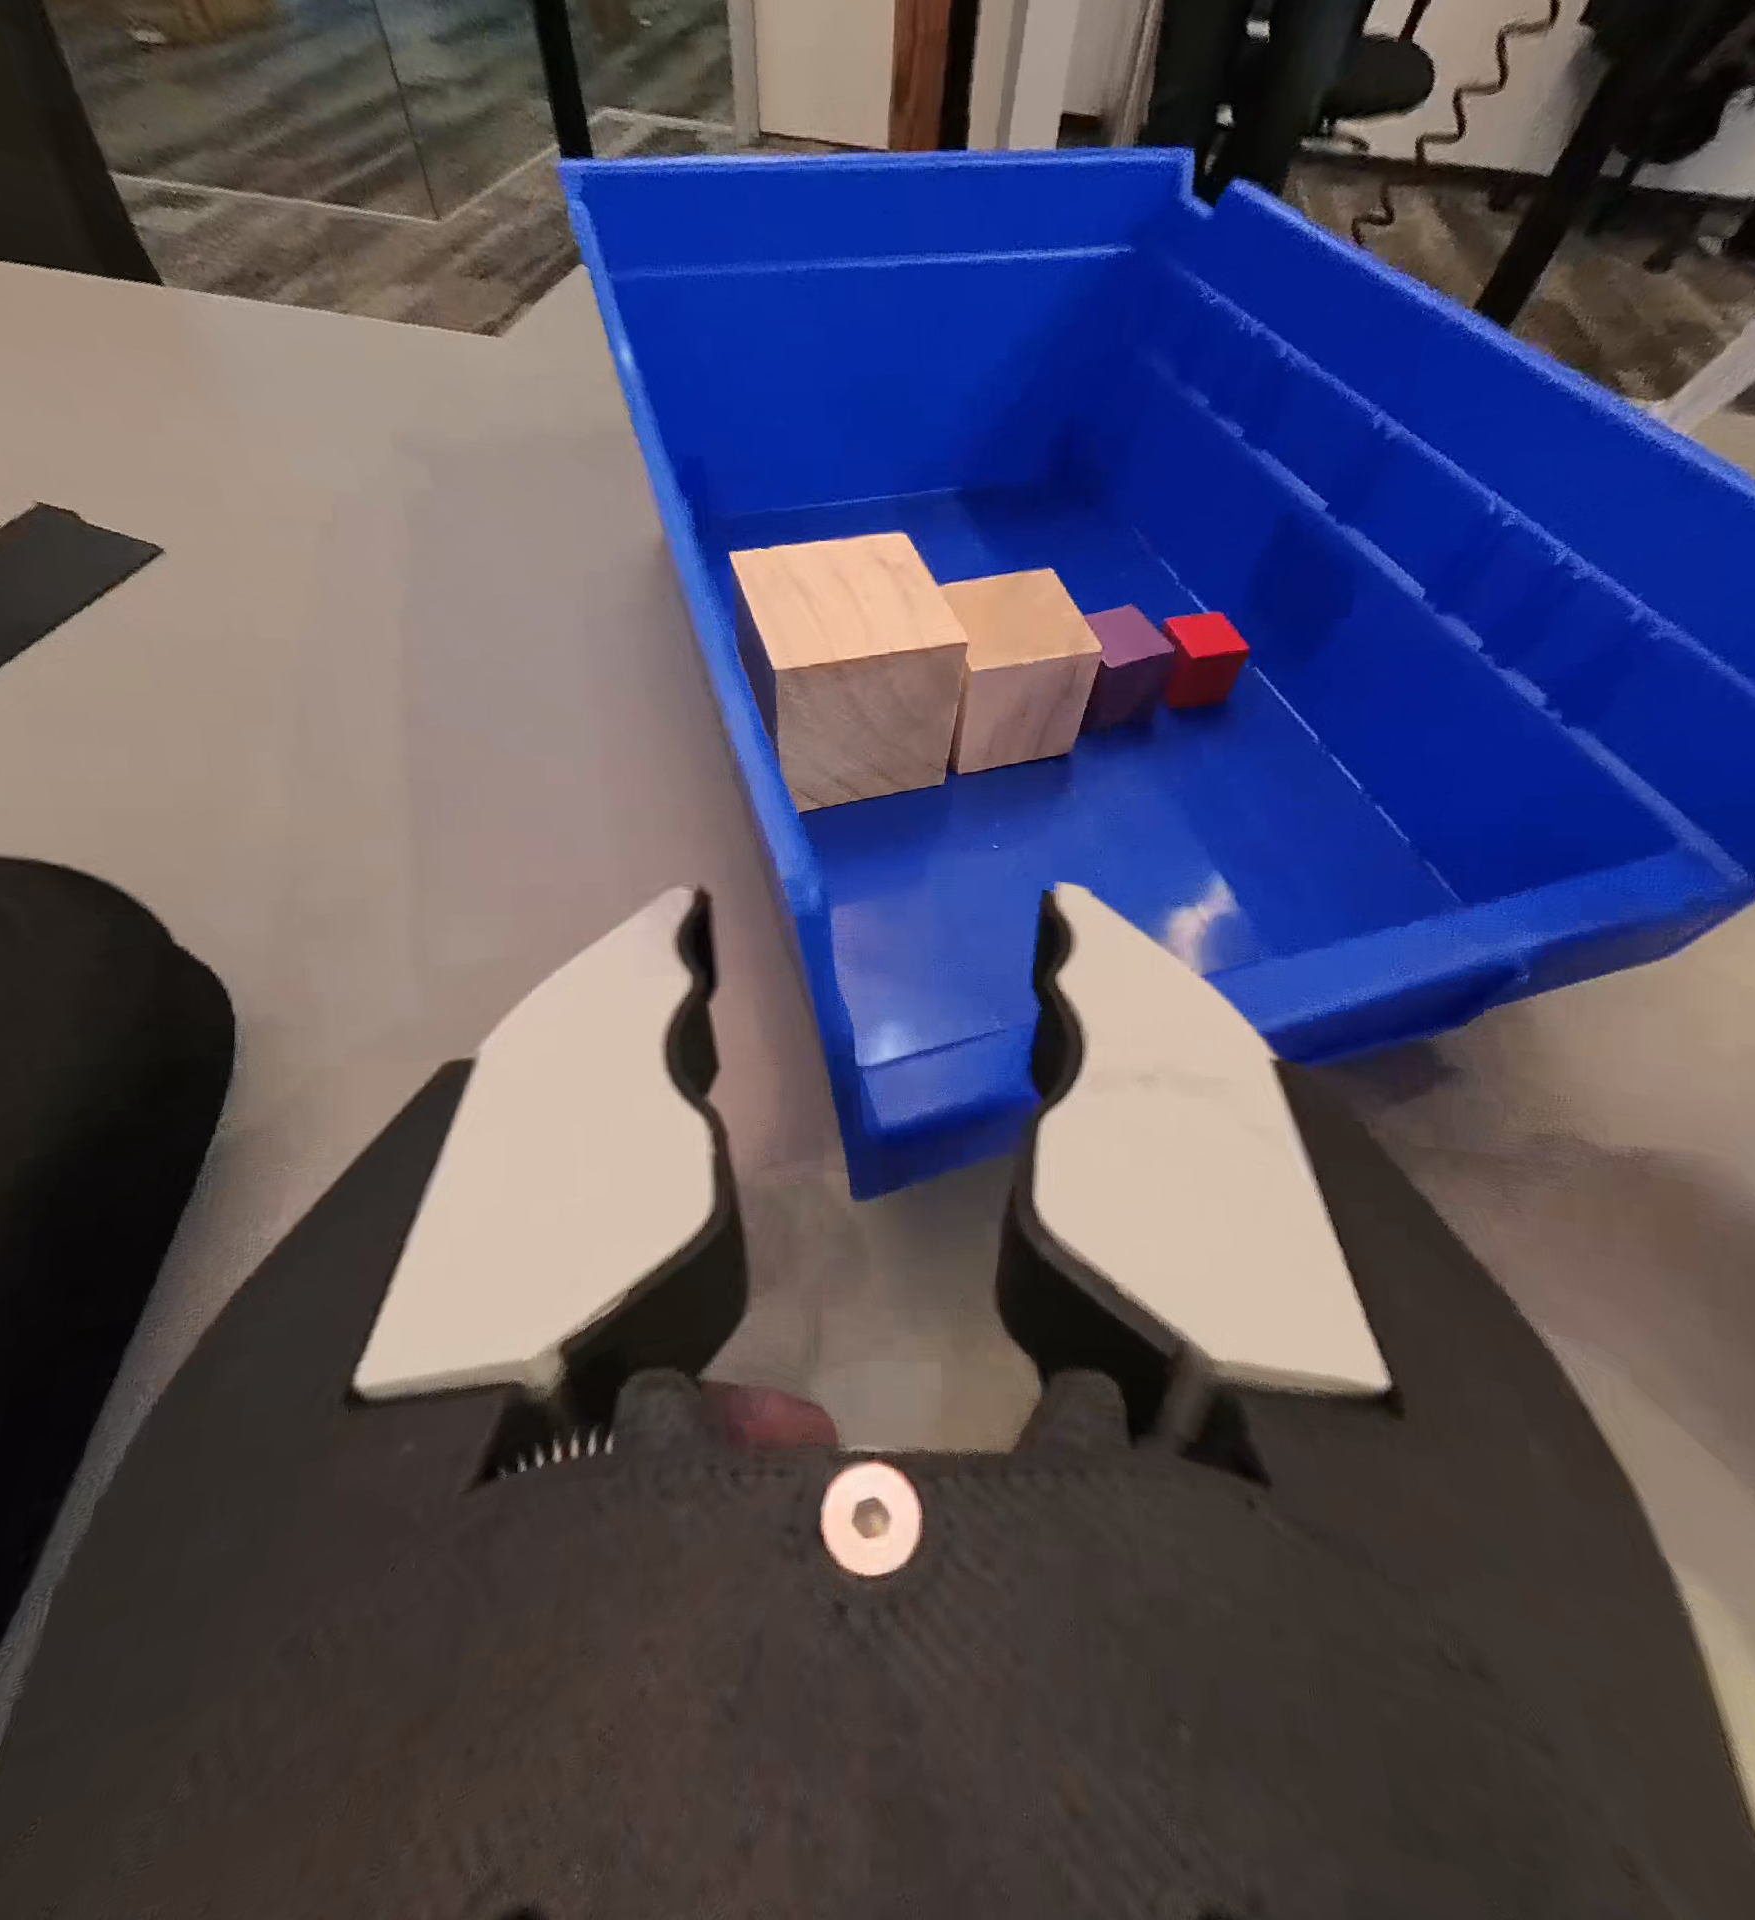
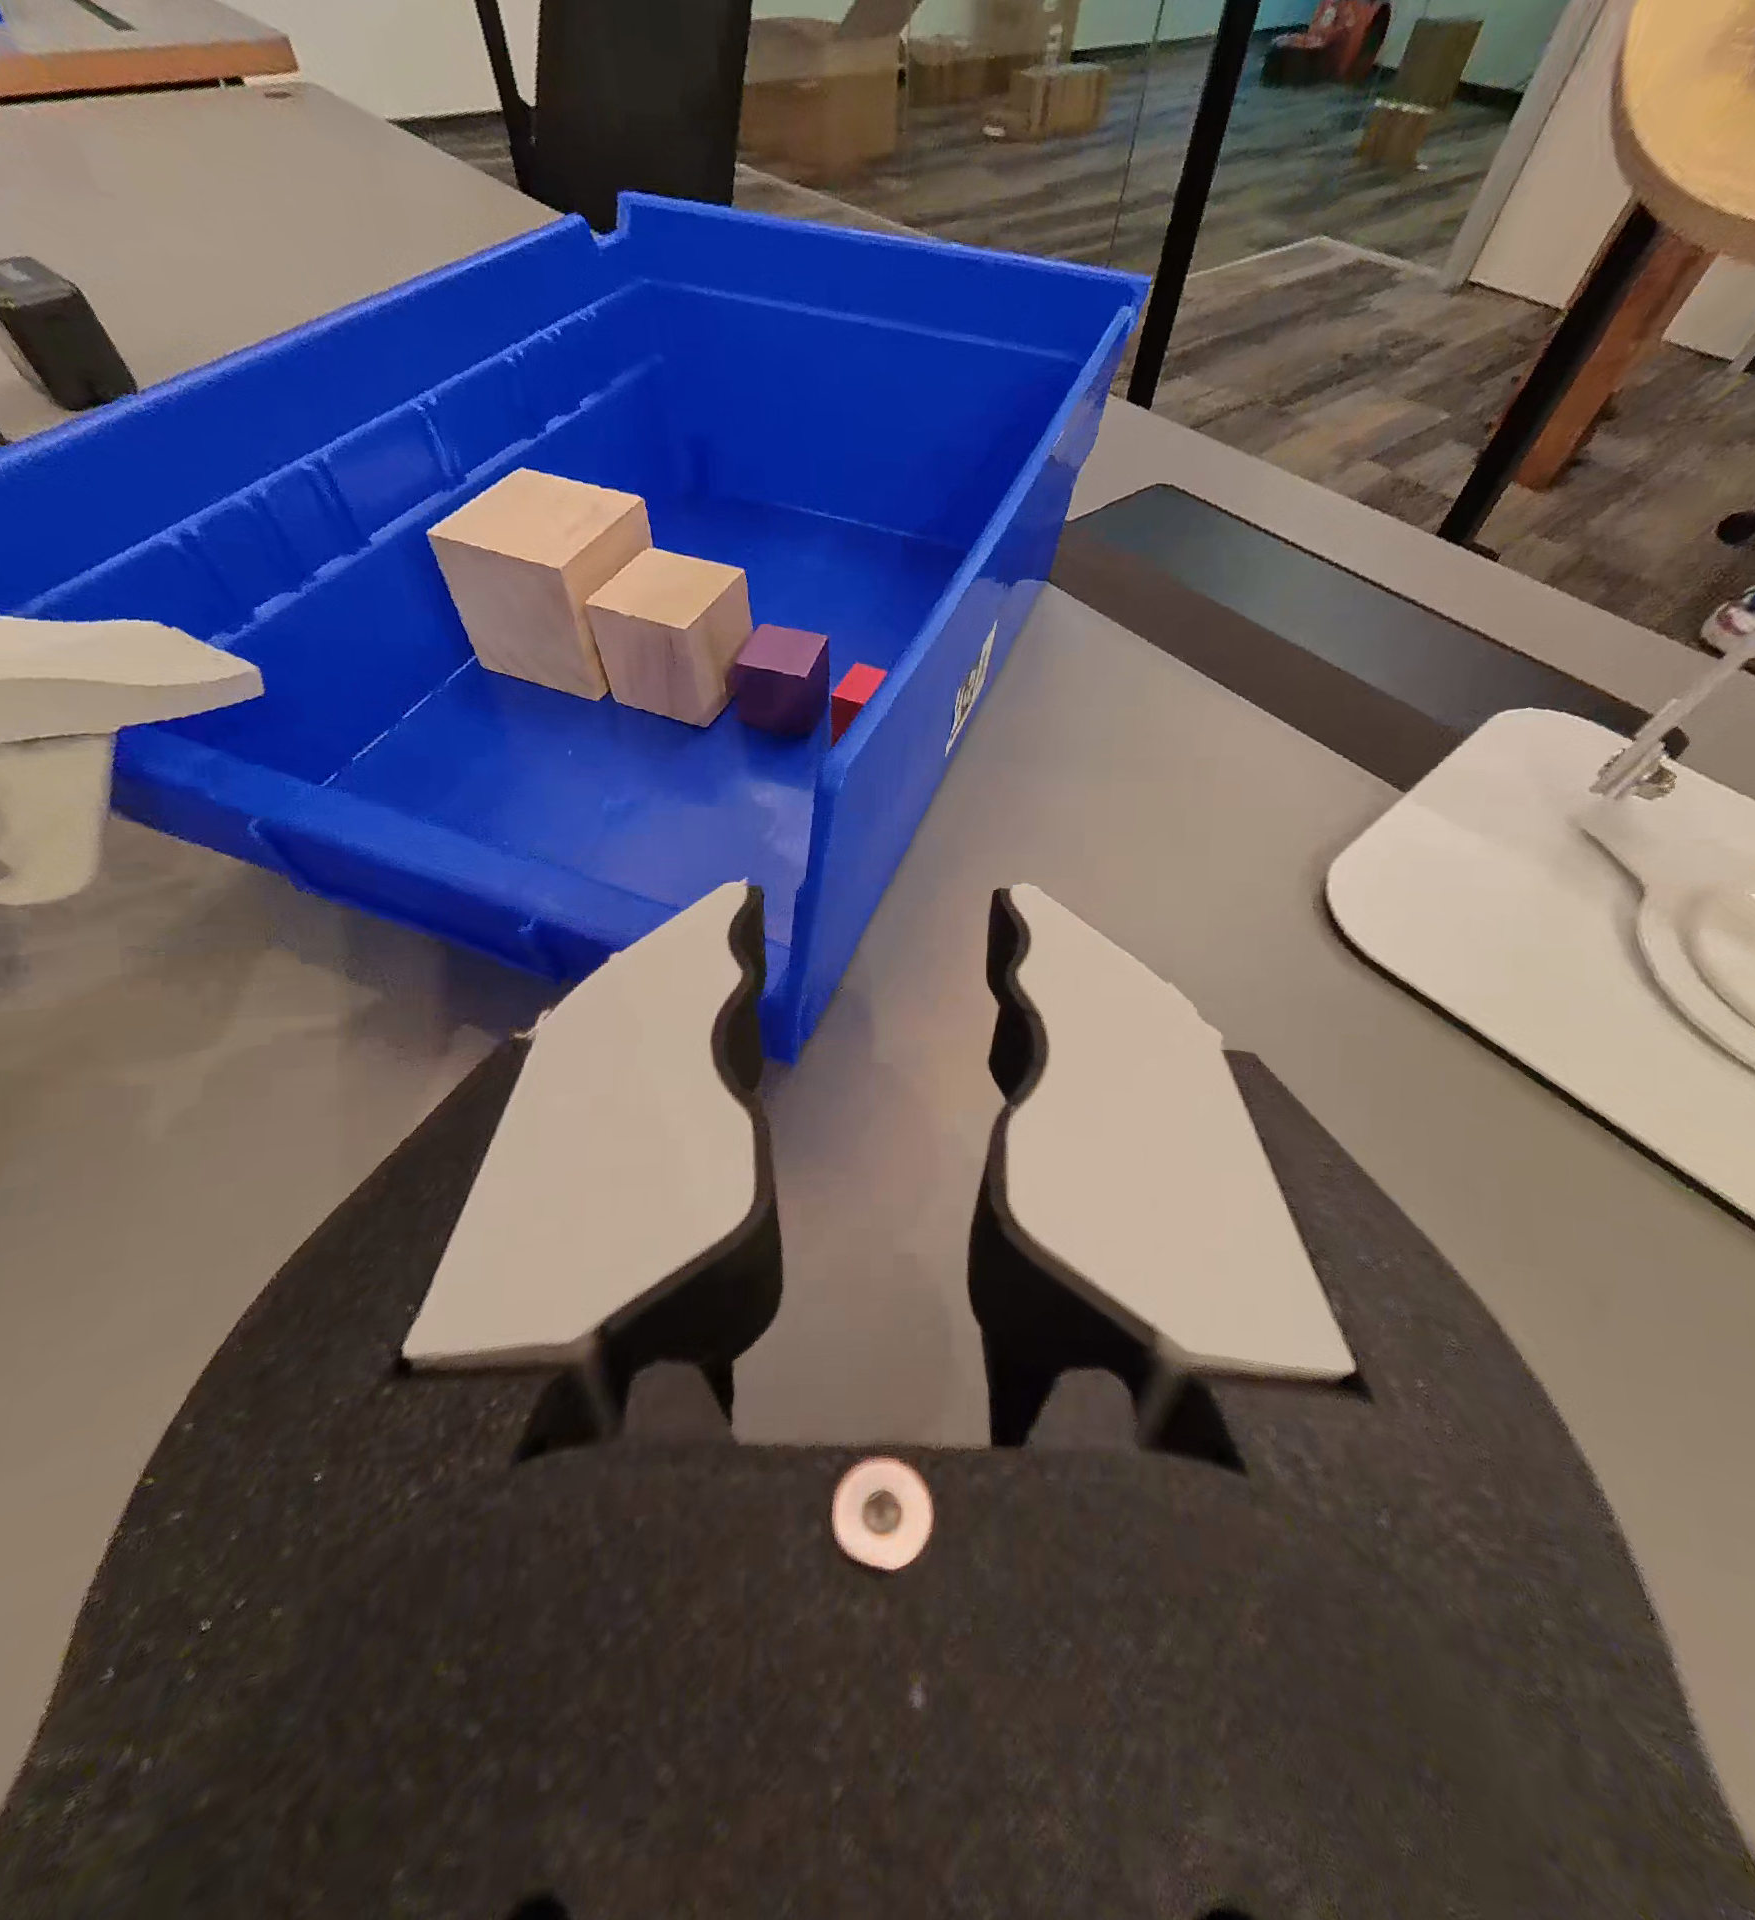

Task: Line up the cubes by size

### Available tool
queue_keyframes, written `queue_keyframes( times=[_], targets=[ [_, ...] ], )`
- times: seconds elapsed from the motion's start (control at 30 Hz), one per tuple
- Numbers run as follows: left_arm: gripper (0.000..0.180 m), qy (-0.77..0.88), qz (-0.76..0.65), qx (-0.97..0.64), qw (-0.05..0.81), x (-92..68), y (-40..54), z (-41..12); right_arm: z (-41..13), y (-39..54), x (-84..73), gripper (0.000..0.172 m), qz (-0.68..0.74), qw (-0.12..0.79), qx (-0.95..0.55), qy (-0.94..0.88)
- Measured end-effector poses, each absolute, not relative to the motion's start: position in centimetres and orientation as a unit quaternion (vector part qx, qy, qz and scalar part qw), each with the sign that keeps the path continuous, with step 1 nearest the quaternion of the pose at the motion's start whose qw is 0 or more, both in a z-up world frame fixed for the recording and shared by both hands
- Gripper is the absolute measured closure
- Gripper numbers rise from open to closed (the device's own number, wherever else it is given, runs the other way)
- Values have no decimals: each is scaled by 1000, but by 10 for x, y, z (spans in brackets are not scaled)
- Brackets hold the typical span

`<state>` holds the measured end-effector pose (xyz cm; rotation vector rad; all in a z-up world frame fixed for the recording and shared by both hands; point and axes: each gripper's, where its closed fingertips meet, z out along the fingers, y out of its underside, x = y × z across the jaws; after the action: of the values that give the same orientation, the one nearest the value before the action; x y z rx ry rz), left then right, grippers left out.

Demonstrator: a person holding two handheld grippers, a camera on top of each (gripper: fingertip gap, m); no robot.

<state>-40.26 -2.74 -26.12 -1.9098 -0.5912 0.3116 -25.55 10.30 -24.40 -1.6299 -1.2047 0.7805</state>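
A blue bin point(image 1: 1475, 582) point(image 2: 229, 488) sits on the grey table. Inside it a row of cubes stands side by side: a large wooden cube point(image 1: 852, 665) point(image 2: 530, 571), a medium wooden cube point(image 1: 1018, 665) point(image 2: 670, 634), a purple cube point(image 1: 1124, 665) point(image 2: 781, 677) and a small red cube point(image 1: 1203, 657) point(image 2: 857, 694). My left gripper point(image 1: 873, 899) is open and empty, above the bin's near corner. My right gripper point(image 2: 873, 899) is open and empty, in front of the bin's near right corner. The left gripper's fingers point(image 2: 73, 675) also show at the left edge of the right wrist view.
A white pad point(image 2: 1538, 883) with a clear object on it lies to the right of the bin. A dark strip point(image 2: 1320, 623) crosses the table behind it. A black device point(image 2: 42, 332) sits at the far left. A black tape strip point(image 1: 21, 603) and a dark object point(image 1: 42, 1091) lie left. My left gripper's tips are some 11 cm from the medium wooden cube point(image 2: 670, 634). The left camera catches it too, in the left wrist view point(image 1: 1081, 665).
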Motion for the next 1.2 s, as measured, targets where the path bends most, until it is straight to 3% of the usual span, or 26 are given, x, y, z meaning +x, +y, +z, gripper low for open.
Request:
queue_keyframes(
  times=[0.07,0.17,0.27,1.2],
  targets=[
    [143,-227,146,-810,520,-405,-22,-263,-247,105,-263,143,316,465,-663,-494],
    [155,-234,134,-809,522,-411,-20,-264,-254,100,-274,163,314,460,-661,-503],
    [168,-236,135,-810,520,-422,-21,-262,-253,102,-278,165,302,477,-659,-497],
    [179,-210,65,-843,490,-555,17,-265,-253,66,-368,159,327,468,-665,-482]
  ],
)
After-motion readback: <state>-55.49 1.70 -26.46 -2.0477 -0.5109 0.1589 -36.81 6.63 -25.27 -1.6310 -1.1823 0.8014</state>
